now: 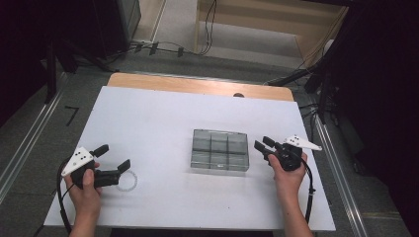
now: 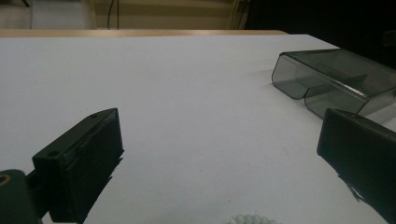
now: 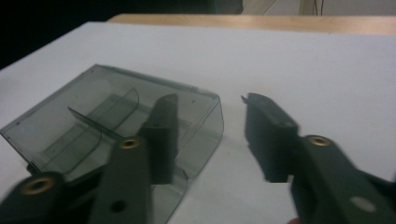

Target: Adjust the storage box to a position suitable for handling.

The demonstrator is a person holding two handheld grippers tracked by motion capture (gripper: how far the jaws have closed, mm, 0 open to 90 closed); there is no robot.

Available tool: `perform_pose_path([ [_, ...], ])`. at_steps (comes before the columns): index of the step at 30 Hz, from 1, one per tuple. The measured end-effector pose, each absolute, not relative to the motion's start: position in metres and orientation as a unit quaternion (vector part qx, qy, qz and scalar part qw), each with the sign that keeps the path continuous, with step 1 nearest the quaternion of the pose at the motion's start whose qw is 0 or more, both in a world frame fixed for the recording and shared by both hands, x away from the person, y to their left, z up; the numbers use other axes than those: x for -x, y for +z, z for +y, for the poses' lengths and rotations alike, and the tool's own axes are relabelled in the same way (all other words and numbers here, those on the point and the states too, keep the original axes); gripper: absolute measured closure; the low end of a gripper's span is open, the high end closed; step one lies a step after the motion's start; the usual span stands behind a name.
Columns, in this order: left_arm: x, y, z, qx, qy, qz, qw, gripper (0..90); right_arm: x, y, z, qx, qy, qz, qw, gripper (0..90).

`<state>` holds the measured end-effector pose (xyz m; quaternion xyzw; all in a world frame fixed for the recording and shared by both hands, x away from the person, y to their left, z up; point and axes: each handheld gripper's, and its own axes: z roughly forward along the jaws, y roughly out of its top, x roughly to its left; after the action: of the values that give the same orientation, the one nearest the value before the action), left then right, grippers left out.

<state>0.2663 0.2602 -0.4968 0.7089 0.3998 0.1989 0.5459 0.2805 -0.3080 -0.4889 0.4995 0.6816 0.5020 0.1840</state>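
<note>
A smoky clear plastic box (image 1: 220, 149) with several compartments sits on the white tabletop (image 1: 148, 113), right of centre. My right gripper (image 1: 263, 143) is beside the box's right end, held in a hand and pointing at it. In the right gripper view its jaws (image 3: 212, 107) stand partly apart around the near corner of the box (image 3: 107, 107), one jaw over the box and one outside the wall, with a gap showing. My left gripper (image 1: 113, 157) rests open at the front left, with nothing between its jaws (image 2: 215, 154). A white coiled ring (image 1: 127, 181) lies just by it.
A wooden strip (image 1: 197, 85) runs along the table's far edge. Cables and dark stands lie on the floor beyond and to the right. In the left gripper view the box (image 2: 327, 79) is far off to the right and the ring (image 2: 250, 219) sits at the bottom edge.
</note>
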Motion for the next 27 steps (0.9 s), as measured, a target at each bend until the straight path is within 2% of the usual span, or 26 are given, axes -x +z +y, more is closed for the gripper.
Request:
perform_pose_path([
  [3, -0.267, -0.497, 0.261, -0.707, 0.195, 0.401, 0.548, 0.3, -0.284, -0.498, -0.3, -0.501, 0.466, 0.708, 0.175, 73.1],
  [5, -0.267, -0.497, 0.261, -0.707, 0.195, 0.401, 0.548, 0.3, -0.285, -0.501, -0.298, -0.501, 0.456, 0.715, 0.175, 75.3],
  [9, -0.267, -0.497, 0.261, -0.708, 0.195, 0.4, 0.548, 0.3, -0.285, -0.51, -0.293, -0.511, 0.428, 0.727, 0.165, 87.3],
  [18, -0.267, -0.497, 0.261, -0.707, 0.194, 0.401, 0.55, 0.3, -0.286, -0.517, -0.29, -0.502, 0.424, 0.742, 0.134, 87.9],
  [27, -0.267, -0.497, 0.261, -0.708, 0.193, 0.401, 0.549, 0.4, -0.286, -0.517, -0.287, -0.495, 0.426, 0.745, 0.133, 88.0],
])
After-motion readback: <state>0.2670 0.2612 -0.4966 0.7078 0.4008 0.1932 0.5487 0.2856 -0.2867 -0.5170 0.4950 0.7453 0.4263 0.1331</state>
